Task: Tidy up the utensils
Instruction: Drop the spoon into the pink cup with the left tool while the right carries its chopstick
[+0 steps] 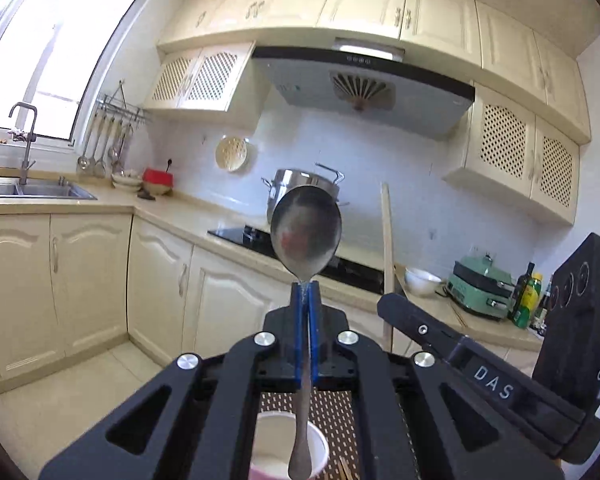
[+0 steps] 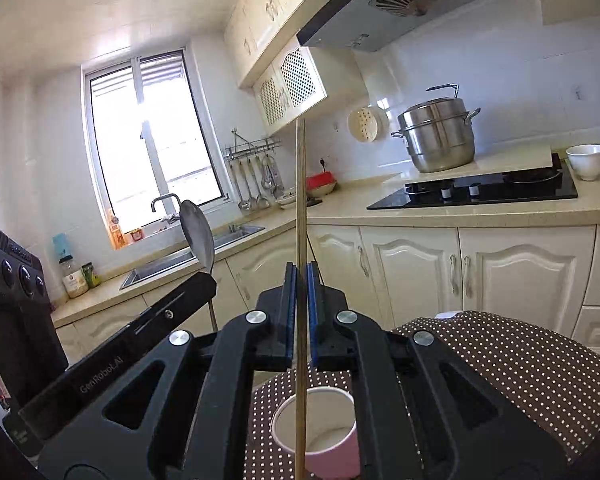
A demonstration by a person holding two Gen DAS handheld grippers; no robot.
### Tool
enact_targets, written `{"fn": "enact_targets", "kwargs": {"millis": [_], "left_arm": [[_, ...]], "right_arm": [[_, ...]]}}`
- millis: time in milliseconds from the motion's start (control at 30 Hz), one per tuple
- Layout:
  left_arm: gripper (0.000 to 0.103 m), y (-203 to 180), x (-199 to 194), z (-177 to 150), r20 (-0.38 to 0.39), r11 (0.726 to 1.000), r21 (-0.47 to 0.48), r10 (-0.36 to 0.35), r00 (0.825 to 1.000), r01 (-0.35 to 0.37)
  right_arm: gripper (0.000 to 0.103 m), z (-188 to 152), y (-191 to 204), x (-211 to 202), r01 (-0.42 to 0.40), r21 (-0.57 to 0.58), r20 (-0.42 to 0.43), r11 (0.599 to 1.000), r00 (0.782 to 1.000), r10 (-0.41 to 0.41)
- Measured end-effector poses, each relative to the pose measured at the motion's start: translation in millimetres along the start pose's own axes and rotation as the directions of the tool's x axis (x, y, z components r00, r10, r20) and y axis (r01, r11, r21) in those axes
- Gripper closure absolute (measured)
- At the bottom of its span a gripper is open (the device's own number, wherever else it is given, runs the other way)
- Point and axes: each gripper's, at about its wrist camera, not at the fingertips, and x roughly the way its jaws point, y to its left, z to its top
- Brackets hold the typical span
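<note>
Left gripper (image 1: 306, 292), jaws closed on the handle of a metal spoon (image 1: 306, 236), bowl upright above the blue pads, handle end hanging over a pink paper cup (image 1: 274, 452). Right gripper (image 2: 301, 276), jaws closed on a thin wooden stick (image 2: 300, 200), probably a chopstick, held vertical with its lower end over the same cup on a dotted tablecloth (image 2: 500, 360). Kitchen counter (image 2: 420, 212) and steel pot (image 2: 438, 136) behind.
</note>
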Motion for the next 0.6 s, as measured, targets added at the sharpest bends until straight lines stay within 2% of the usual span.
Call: {"fn": "enact_targets", "kwargs": {"millis": [133,300,600], "left_arm": [[0.1,8,23,-10,0.003,1.0,-0.018,-0.001,1.0,0.001],[0.1,21,40,-34,-0.044,0.999,-0.036,0.002,0.999,-0.004],[0.099,29,35,-60,-0.124,0.999,-0.016,0.03,0.992,-0.032]], "right_arm": [[0.097,-6,-11,9,0.023,0.025,0.043,0.999,0.999,-0.024],[0.097,-16,-20,20,0.038,0.026,0.068,0.999,0.997,-0.04],[0.097,-38,-14,25,0.045,-0.028,0.032,0.999,0.999,-0.044]]}}
